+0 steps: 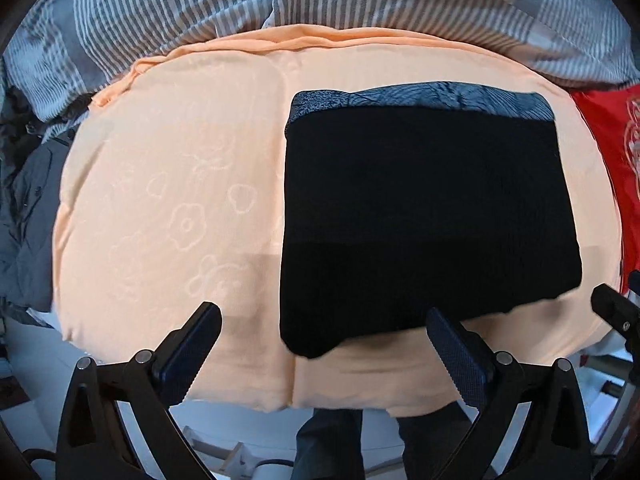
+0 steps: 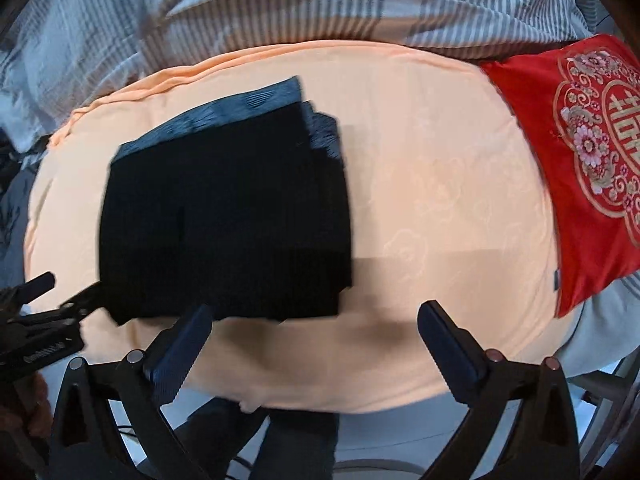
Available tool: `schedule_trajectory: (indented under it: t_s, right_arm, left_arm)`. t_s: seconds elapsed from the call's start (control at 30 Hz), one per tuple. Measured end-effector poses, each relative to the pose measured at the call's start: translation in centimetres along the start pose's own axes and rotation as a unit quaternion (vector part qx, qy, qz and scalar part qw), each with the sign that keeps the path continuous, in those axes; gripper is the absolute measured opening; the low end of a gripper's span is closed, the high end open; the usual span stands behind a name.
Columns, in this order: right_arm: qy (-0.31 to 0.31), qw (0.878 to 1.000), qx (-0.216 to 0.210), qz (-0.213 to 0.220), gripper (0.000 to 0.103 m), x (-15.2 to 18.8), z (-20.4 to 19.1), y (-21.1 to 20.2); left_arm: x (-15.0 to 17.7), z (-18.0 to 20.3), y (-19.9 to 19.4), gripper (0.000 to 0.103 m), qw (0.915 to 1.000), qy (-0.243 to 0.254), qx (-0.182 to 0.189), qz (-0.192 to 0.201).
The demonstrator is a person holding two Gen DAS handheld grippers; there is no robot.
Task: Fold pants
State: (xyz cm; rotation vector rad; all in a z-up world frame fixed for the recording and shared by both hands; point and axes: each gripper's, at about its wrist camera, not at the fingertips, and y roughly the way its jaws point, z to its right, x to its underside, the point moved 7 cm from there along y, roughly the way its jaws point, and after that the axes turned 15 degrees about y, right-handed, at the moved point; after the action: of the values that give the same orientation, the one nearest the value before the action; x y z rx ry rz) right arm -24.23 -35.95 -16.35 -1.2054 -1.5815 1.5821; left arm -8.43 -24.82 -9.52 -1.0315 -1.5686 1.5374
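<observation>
1. The black pants (image 1: pixel 420 216) are seen folded into a thick rectangular bundle on the peach quilted cover (image 1: pixel 168 184); a grey-blue patterned lining shows along the far edge.
2. A red embroidered cushion (image 2: pixel 580 152) is laid at the cover's right, and striped grey bedding (image 1: pixel 160 12) behind.
3. The left gripper (image 1: pixel 324 332) is held spread wide, nothing grasped.
4. The right gripper (image 2: pixel 316 332) is likewise held released, just before the bundle.
</observation>
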Motion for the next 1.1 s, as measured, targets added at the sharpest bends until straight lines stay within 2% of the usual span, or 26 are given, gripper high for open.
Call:
schedule_trajectory:
  t_s: [0.13, 0.37, 0.73, 1.1]
  right_arm:
    - [-0.002, 1.000, 0.000, -0.011, 0.103, 1.4, -1.1, -0.6]
    - [-0.011, 1.000, 0.015, -0.013, 0.103, 2.7, -1.9, -1.8]
    - [-0.022, 0.999, 0.028, -0.009, 0.103, 2.7, -2.1, -3.1]
    - [-0.027, 0.999, 0.024, -0.009, 0.103, 2.9, -2.4, -3.6]
  left_arm:
    - [0.7, 0.5, -1.0, 0.103, 0.9999, 0.012, -0.011, -0.005]
    - [1.3, 0.8, -2.7, 0.103, 0.9999, 0.013, -0.007, -0.008]
    - [1.9, 1.3, -3.9, 0.103, 0.9998, -0.008, 0.014, -0.016]
    - [2.2, 1.5, -4.6, 0.103, 0.9998, -0.007, 0.011, -0.015]
